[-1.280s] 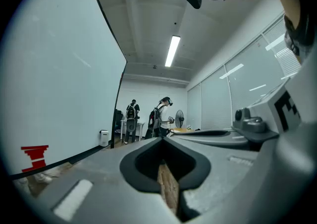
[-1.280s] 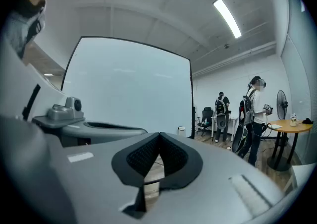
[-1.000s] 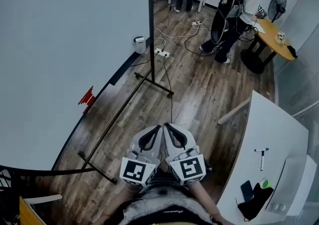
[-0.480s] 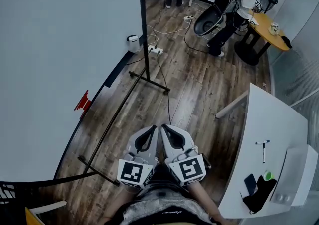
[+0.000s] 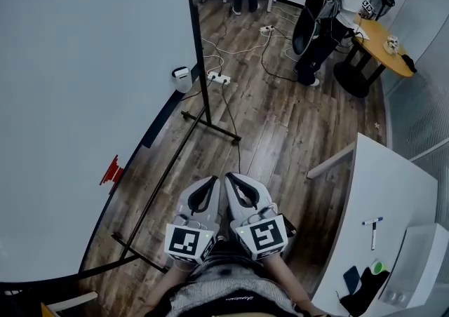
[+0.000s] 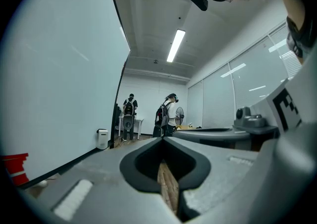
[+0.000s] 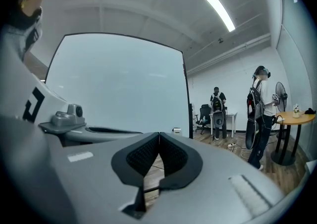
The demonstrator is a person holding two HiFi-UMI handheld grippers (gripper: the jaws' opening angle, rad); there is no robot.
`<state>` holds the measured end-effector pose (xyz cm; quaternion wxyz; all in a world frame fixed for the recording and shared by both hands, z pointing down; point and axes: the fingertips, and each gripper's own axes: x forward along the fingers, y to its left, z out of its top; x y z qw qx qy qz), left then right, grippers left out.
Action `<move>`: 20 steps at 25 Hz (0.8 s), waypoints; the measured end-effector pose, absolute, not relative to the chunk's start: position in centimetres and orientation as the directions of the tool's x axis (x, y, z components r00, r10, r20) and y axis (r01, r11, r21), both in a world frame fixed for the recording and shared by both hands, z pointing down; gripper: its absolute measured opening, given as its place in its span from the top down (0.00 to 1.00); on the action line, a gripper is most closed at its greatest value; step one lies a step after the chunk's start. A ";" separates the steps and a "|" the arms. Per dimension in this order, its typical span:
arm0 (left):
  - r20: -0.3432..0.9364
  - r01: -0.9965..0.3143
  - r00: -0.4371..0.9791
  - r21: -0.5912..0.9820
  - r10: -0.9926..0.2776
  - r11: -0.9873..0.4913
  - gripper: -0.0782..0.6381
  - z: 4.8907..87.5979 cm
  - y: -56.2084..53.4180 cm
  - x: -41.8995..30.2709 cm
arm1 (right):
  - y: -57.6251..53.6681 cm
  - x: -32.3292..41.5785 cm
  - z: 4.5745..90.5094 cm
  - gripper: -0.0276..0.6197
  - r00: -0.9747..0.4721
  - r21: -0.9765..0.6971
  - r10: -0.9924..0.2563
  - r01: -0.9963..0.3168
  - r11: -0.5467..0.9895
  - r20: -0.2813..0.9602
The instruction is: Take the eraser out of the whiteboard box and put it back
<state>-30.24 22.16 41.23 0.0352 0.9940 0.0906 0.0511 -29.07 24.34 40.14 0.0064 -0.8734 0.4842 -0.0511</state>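
The whiteboard point(image 5: 84, 63) fills the left, and along its lower edge sit a small red fitting point(image 5: 111, 170) and, towards its far end, a white box point(image 5: 182, 78). The white one is probably the whiteboard box, though the eraser itself cannot be made out from here. To the right of the board, and well apart from both fittings, the left gripper point(image 5: 212, 181) is held level close to the person's body, its jaws pressed together on nothing. The right gripper point(image 5: 230, 177) is just beside it, on the side away from the board, with its jaws likewise pressed together and empty. The step in hand looks like the approach. To do it well, walk up to the board's lower edge, minding the stand's black floor bar point(image 5: 151, 193) beneath it. Choose one gripper and spread its jaws before reaching in. Keep it level and square to the box, so the pads meet the eraser's long sides.
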 end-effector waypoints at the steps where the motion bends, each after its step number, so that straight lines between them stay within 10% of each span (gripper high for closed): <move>1: 0.096 0.175 0.979 0.079 0.182 -0.981 0.89 41.2 21.7 -29.0 | 23.9 -27.8 40.0 0.95 0.524 -0.053 -0.848 -0.847 -0.528 0.081; 20: 0.113 0.028 0.993 0.035 0.031 -0.999 0.89 40.1 16.7 -13.0 | 18.2 -11.7 39.1 0.95 0.374 -0.053 -0.924 -0.924 -0.379 0.083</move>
